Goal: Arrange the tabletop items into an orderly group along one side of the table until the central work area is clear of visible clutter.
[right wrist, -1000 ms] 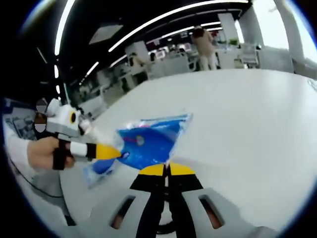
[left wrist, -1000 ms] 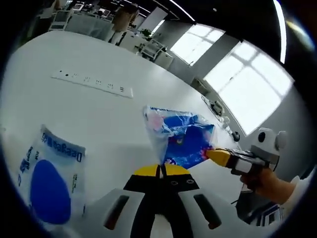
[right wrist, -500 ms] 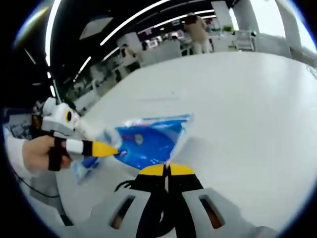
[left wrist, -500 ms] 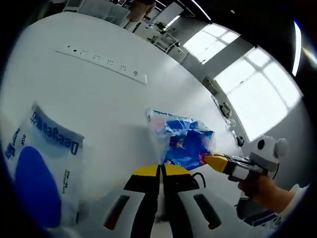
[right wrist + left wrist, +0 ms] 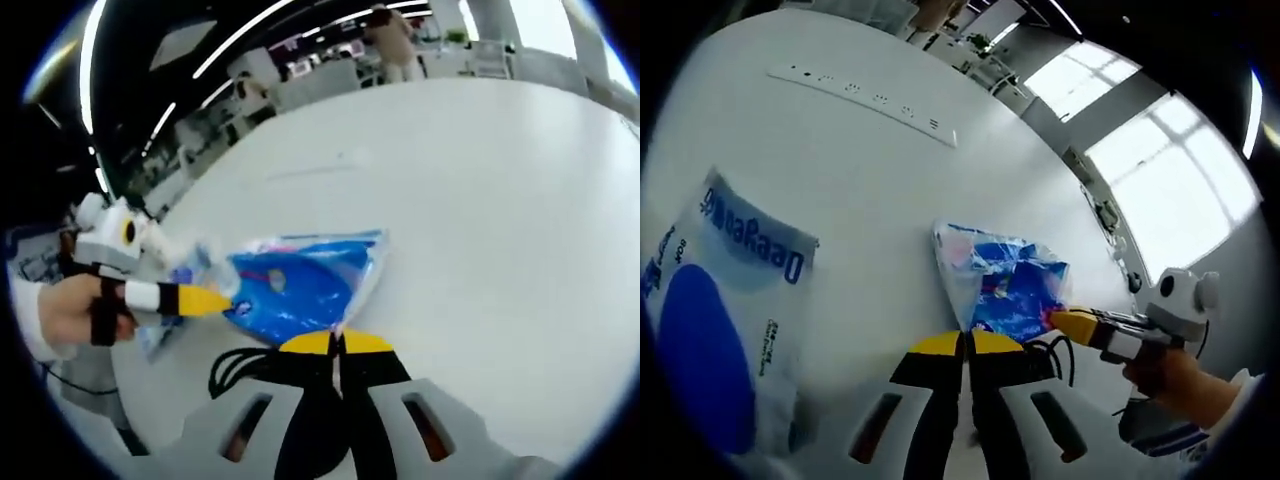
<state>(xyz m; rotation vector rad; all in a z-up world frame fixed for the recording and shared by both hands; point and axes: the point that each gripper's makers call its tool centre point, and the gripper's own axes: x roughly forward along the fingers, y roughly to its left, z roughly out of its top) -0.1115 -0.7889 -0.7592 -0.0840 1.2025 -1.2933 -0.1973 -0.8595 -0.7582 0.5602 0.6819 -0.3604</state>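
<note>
Gripping opposite edges of a blue bag (image 5: 1008, 283), both grippers (image 5: 966, 338) (image 5: 338, 335) are clamped on it above a white table (image 5: 860, 180); a power strip (image 5: 862, 92) crosses the table, windows (image 5: 1150, 170) beyond.

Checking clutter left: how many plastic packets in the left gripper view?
2: a blue packet held by both grippers, and a white packet with a blue oval at left on the table. Others may be hidden.

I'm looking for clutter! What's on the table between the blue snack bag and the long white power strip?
Nothing: in the left gripper view, only bare white table separates the blue snack bag from the power strip.
</note>
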